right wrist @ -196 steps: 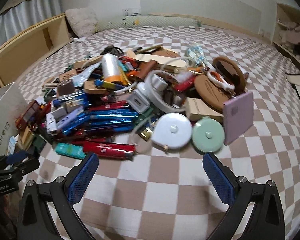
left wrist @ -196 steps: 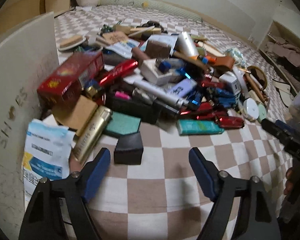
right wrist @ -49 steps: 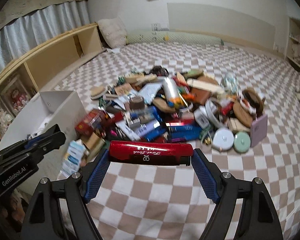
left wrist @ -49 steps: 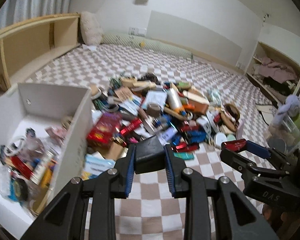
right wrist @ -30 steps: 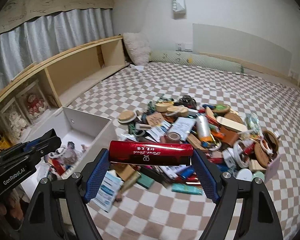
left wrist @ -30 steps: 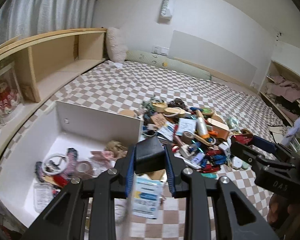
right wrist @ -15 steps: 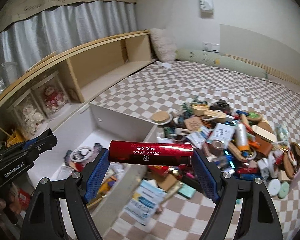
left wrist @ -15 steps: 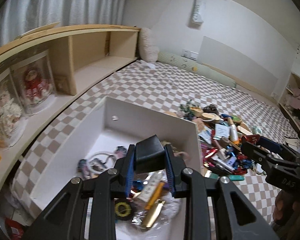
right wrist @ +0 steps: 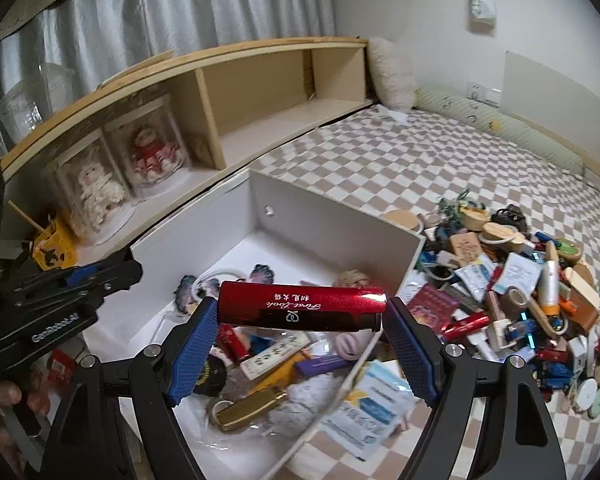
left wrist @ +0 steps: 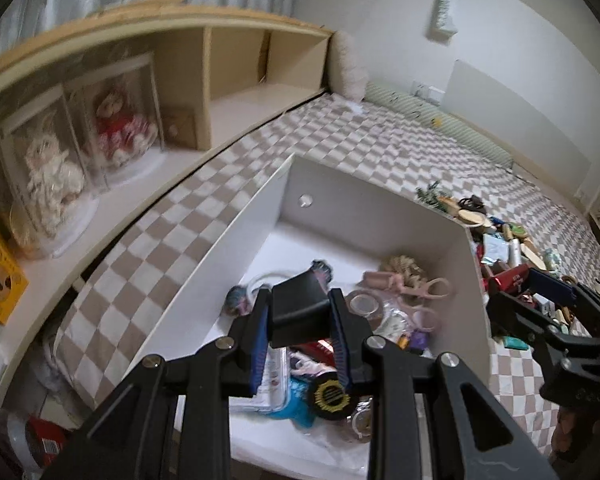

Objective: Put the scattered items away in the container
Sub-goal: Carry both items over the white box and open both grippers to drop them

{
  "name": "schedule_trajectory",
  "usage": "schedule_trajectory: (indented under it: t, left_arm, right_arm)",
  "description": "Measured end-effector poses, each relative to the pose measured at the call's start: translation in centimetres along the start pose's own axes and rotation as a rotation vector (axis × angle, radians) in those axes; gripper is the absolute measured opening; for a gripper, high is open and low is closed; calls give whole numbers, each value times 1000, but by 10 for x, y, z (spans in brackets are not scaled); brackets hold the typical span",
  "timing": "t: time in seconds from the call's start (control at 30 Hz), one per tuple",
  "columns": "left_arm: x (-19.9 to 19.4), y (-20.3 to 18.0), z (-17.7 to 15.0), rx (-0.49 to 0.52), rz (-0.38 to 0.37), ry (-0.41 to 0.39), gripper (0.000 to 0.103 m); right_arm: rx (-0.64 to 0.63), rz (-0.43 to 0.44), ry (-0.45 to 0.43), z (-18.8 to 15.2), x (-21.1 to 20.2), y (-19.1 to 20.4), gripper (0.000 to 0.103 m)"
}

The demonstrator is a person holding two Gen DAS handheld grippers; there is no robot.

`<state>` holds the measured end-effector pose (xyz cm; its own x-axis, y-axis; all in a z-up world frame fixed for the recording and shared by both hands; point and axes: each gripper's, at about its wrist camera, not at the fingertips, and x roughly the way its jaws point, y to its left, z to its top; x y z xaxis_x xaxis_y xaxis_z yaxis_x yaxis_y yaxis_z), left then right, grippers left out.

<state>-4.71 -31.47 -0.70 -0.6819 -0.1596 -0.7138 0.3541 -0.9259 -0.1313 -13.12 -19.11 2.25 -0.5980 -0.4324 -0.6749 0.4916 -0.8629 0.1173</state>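
My left gripper (left wrist: 300,322) is shut on a small black box (left wrist: 298,308) and holds it above the open white container (left wrist: 364,208), which holds several small items. My right gripper (right wrist: 300,334) is shut on a red tube with gold lettering (right wrist: 300,307), gripped end to end, above the container's near right part (right wrist: 340,216). The right gripper also shows at the right of the left wrist view (left wrist: 540,292). The pile of scattered items (right wrist: 520,288) lies on the checkered bed to the right of the container.
A wooden shelf (right wrist: 260,92) runs along the left, with dolls in clear domes (right wrist: 152,152). A blue-and-white packet (right wrist: 376,404) lies against the container's right wall. The checkered bedspread (right wrist: 400,160) stretches behind.
Both grippers have swung left from the pile to above the white container, each still holding its item. The container's inside now fills the lower views.
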Motion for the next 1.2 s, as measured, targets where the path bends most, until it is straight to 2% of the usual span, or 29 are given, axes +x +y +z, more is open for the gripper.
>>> schedule_trajectory:
  t: [0.17,0.37,0.53,0.6,0.7,1.2]
  left_arm:
    - [21,21,-9,-70,24,57,28]
    - [37,32,-15,-108,55,98,28]
    - [40,35,-14,-140,86,84,31]
    - [40,35,-12,-155,82,73,44]
    - [37,32,-10,-152,90,56,56]
    - [12,35,0,-133,94,-16,57]
  right_arm:
    - [-45,22,40,-1,16,17,83]
    - [-58,43,84,-4,35,26,83]
    - [-64,56,114,-7,48,32,83]
    - [-65,69,130,-8,54,33,83]
    - [-75,77,149,-10,61,35,83]
    - [-137,148,209,-5,86,66,83]
